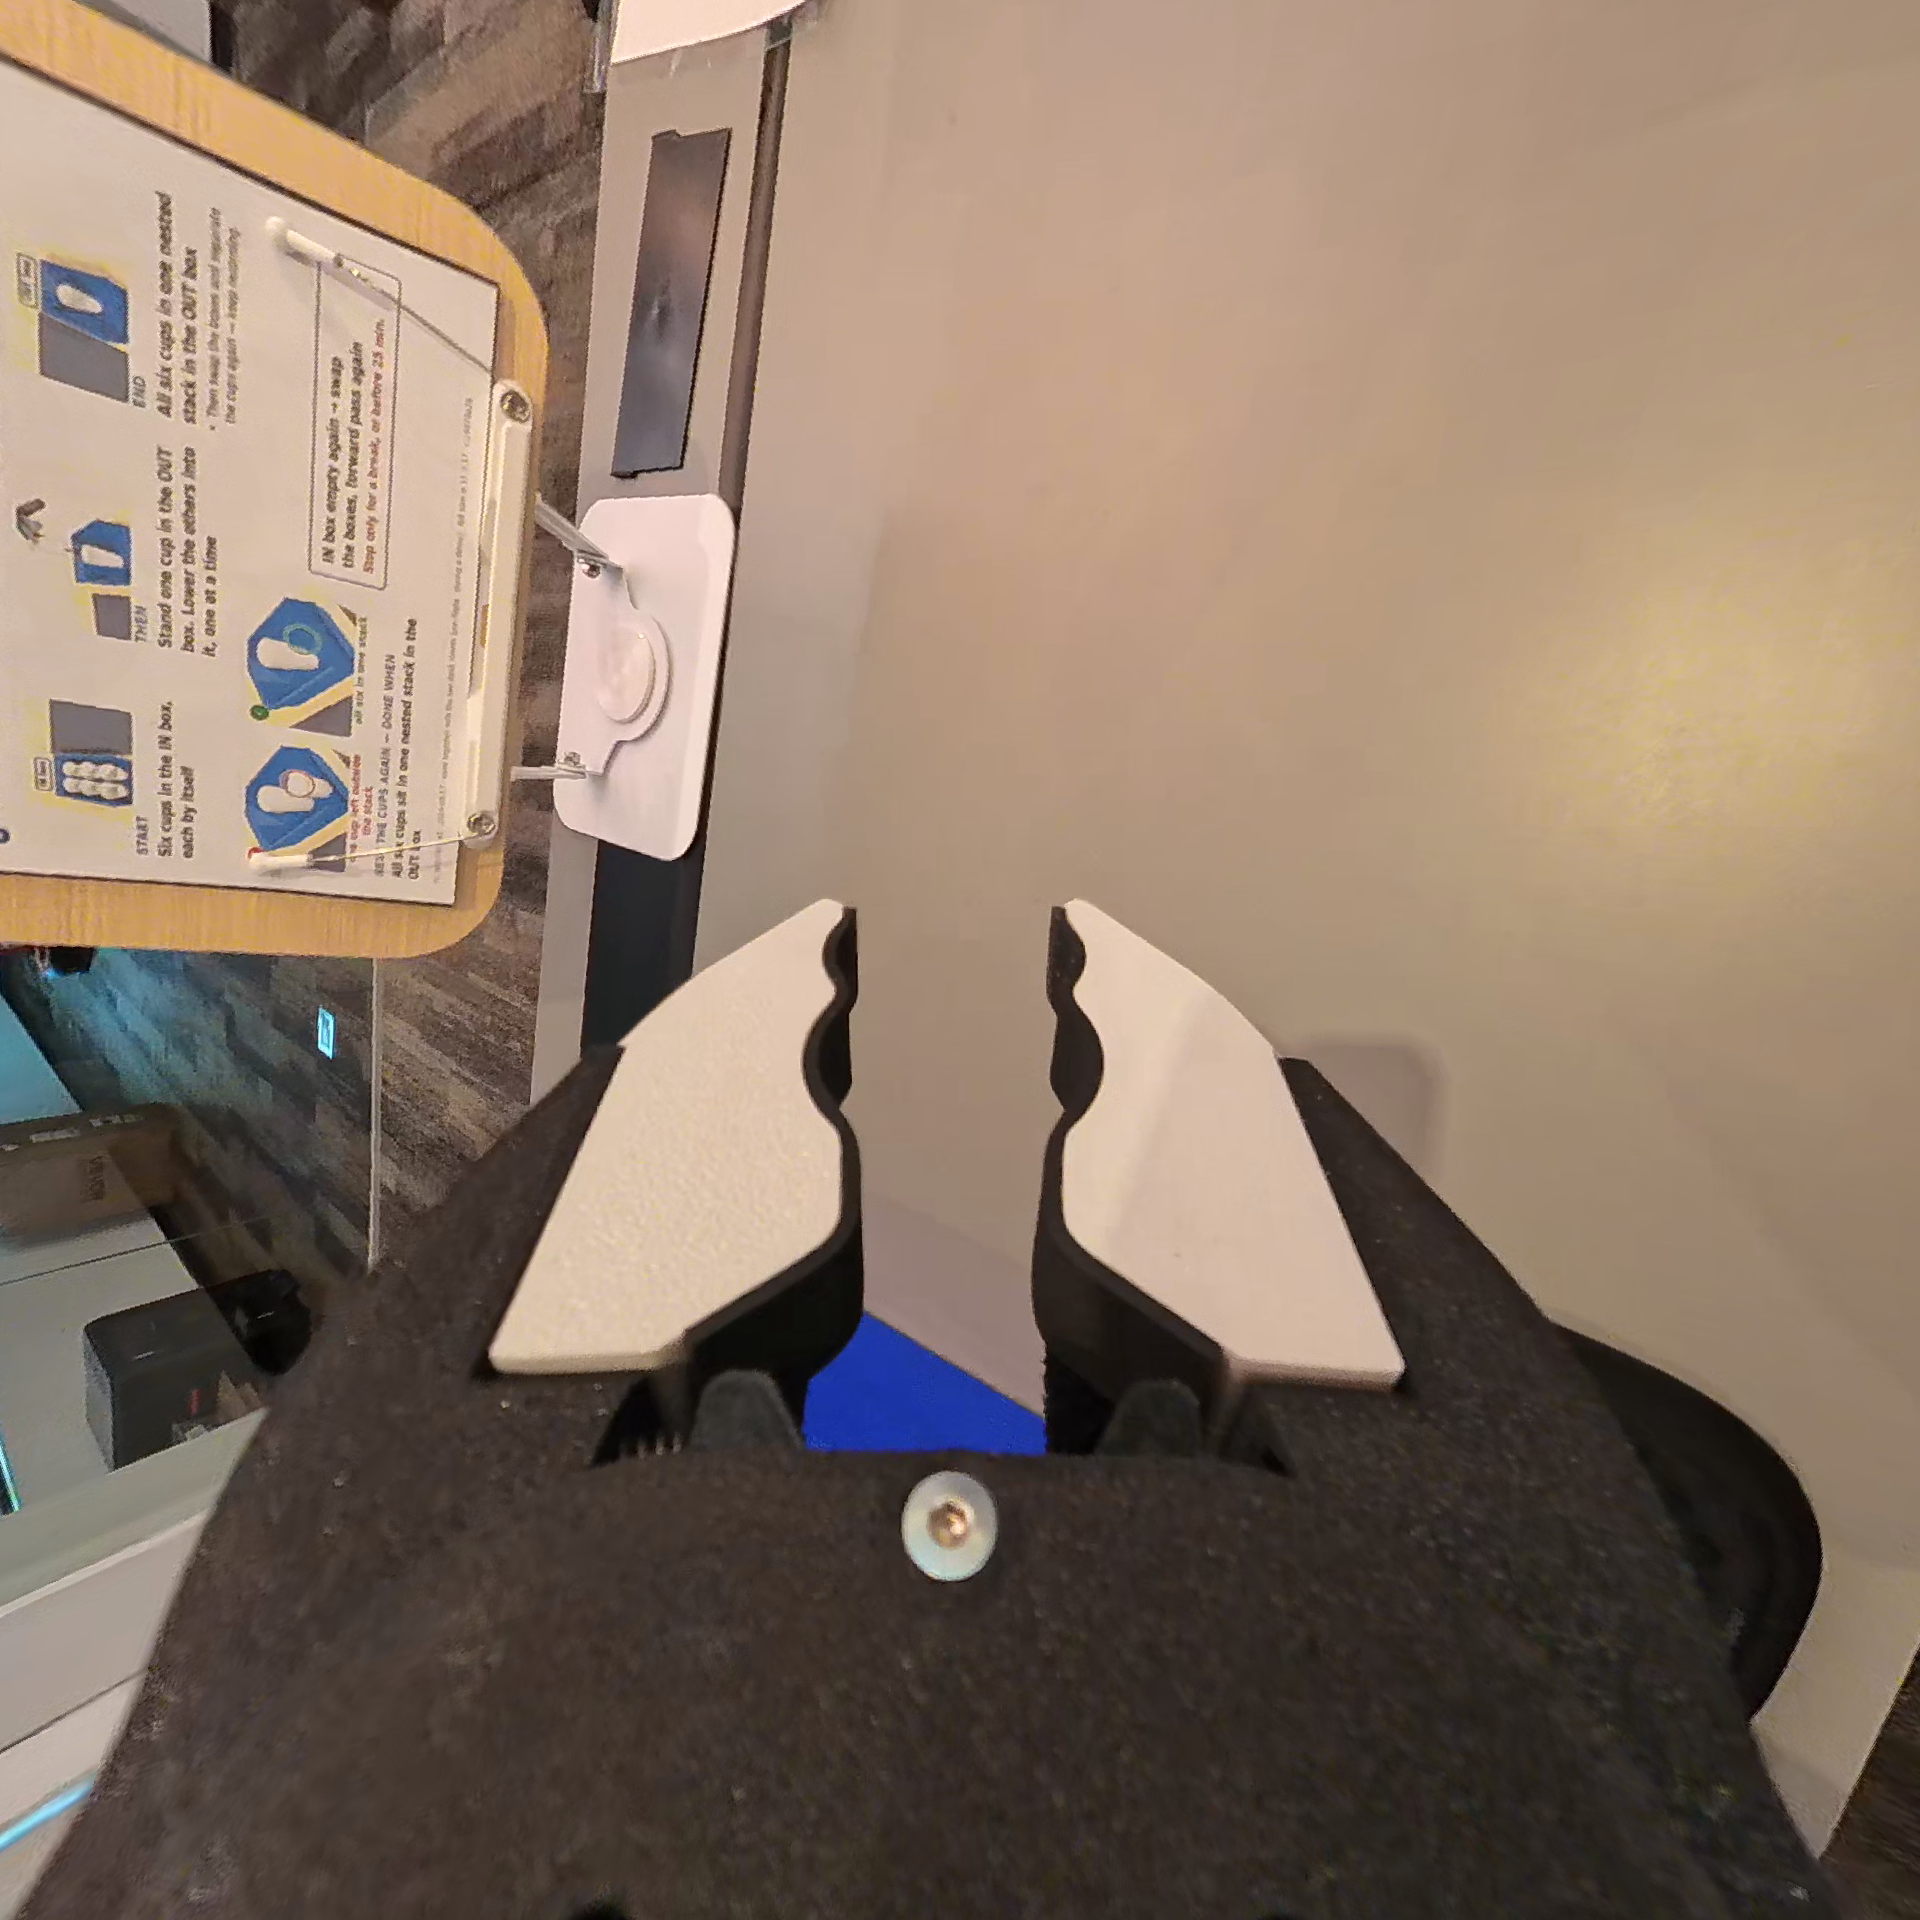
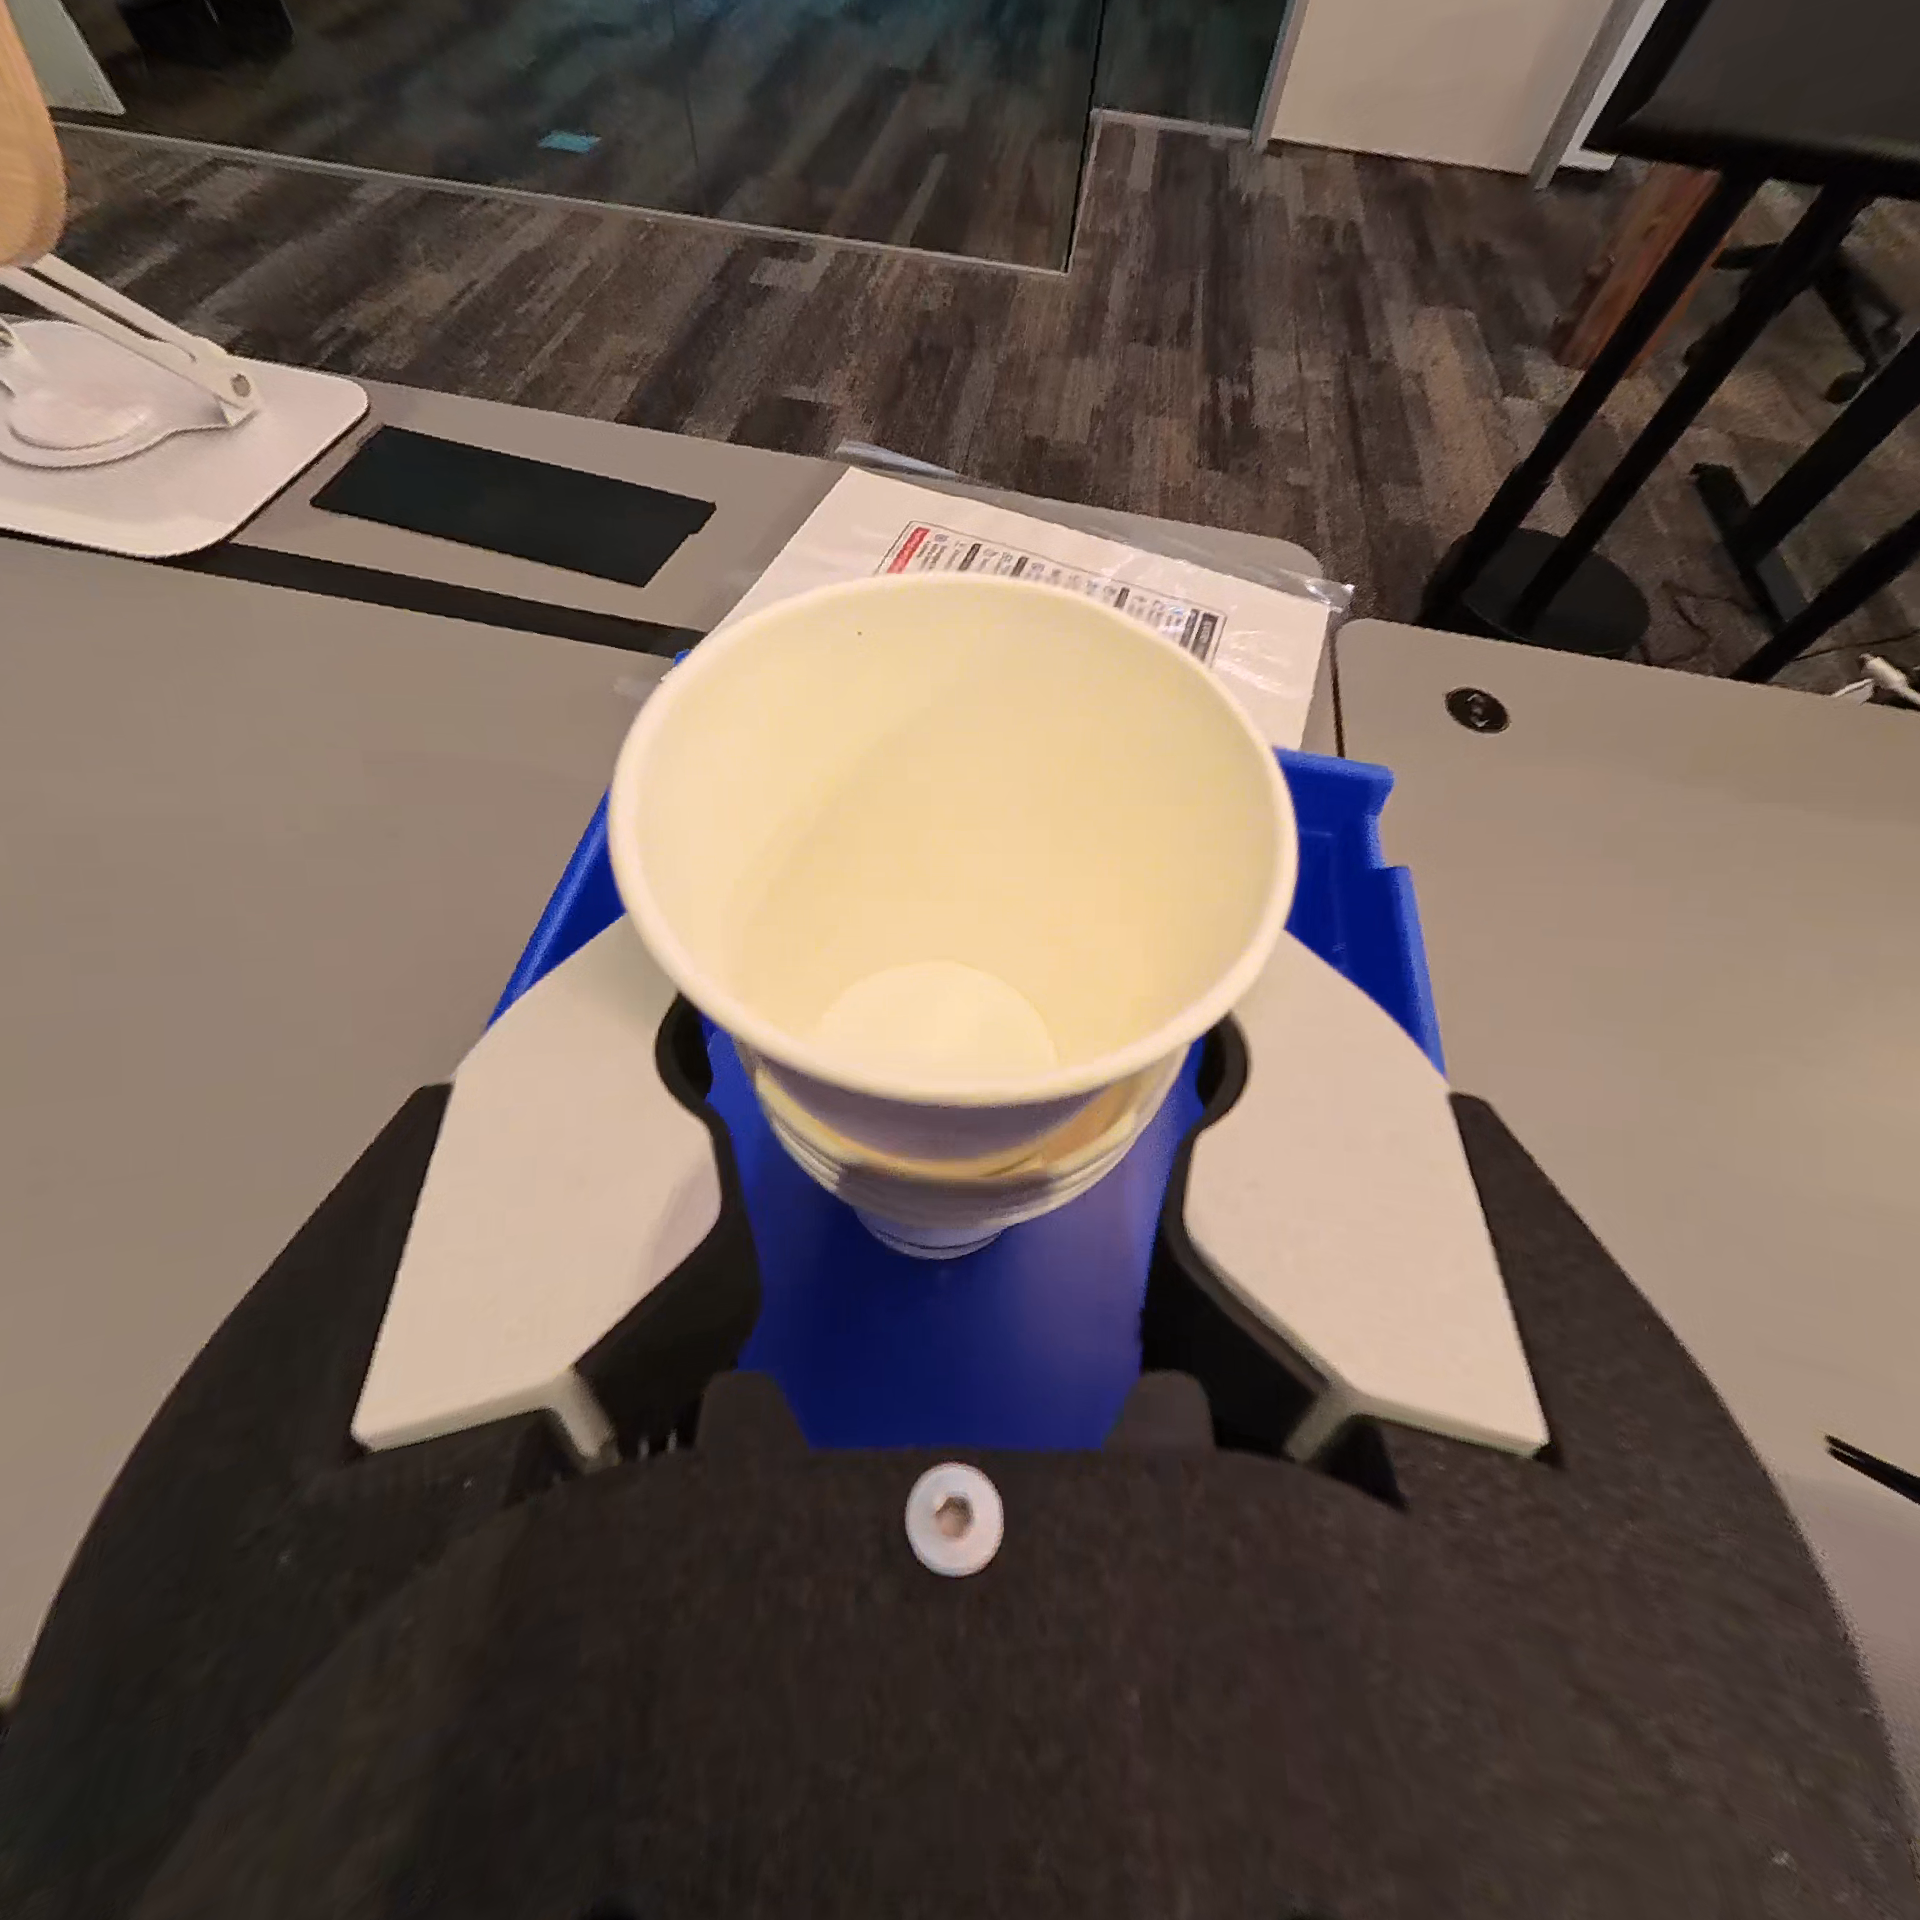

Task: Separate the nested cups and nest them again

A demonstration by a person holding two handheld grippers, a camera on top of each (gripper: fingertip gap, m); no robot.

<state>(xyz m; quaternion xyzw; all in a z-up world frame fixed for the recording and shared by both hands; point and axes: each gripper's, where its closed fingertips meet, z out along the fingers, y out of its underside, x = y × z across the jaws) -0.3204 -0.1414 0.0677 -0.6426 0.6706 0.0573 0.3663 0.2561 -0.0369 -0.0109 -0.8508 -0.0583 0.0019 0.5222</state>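
Note:
In the right wrist view a cream paper cup (image 2: 951, 831) stands upright with its mouth open toward me. My right gripper (image 2: 951, 1039) is shut on its wall just under the rim. Below it the rims of more nested cups (image 2: 935, 1184) show, blurred, inside a blue box (image 2: 1351, 831) on the grey table (image 2: 260, 831). Whether the held cup is free of the stack I cannot tell. My left gripper (image 1: 953, 925) is open and empty over bare grey table (image 1: 1351, 520). A corner of something blue (image 1: 914, 1397) shows between the bases of its fingers.
A printed sheet on a wooden board (image 1: 260, 520) stands on a white base (image 1: 644, 675) at the table's far edge, beside a black strip (image 1: 665, 301). A clear bag with a labelled sheet (image 2: 1039, 561) lies behind the box. A second table (image 2: 1662, 883) adjoins on the right.

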